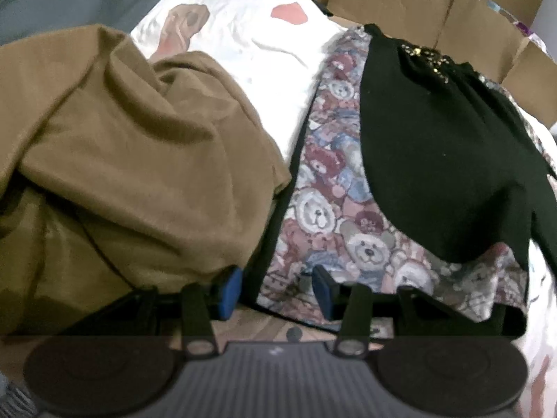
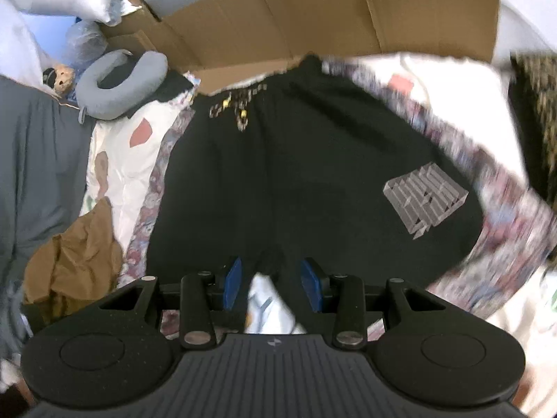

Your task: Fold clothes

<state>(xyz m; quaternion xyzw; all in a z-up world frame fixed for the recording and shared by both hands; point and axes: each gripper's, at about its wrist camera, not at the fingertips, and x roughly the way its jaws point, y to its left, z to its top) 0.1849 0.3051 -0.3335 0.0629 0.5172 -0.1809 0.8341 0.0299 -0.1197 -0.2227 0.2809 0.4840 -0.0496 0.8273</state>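
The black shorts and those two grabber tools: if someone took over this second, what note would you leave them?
Left gripper: open, empty, low over the near edge of the teddy-bear blanket.
Right gripper: open, astride the near hem of the black shorts, not clamped.
The shorts lie spread flat on the blanket, waistband toward the cardboard, grey print up.
The brown garment is crumpled in a heap to the left, unfolded.
Done: shorts laid out. Left: fold the shorts, then the brown garment.
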